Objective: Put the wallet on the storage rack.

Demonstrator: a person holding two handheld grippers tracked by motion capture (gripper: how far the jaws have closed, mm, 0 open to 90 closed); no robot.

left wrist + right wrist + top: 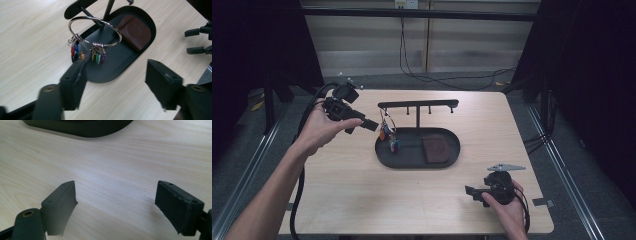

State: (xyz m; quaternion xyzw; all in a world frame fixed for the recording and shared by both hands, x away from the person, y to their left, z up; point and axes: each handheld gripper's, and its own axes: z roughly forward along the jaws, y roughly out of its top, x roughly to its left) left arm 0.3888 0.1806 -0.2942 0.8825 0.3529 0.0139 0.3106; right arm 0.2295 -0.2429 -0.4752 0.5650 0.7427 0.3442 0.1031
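L hand-held gripper [115,85] w/ jaws wide apart, nothing between them, just short of the key ring [95,31], which hangs on the rack's end peg [382,107] over the black tray's [452,135] L edge. Brown wallet [435,149] lies in tray's R half. R hand-held gripper [116,206] also gaping, empty, low over bare worktop [362,200] near front R corner, well apart from tray.

Tray [82,128] cut off by top edge in right gripper view. Rack [82,6] beyond key ring [95,31] cropped. Tags [388,137] on ring too small to identify.
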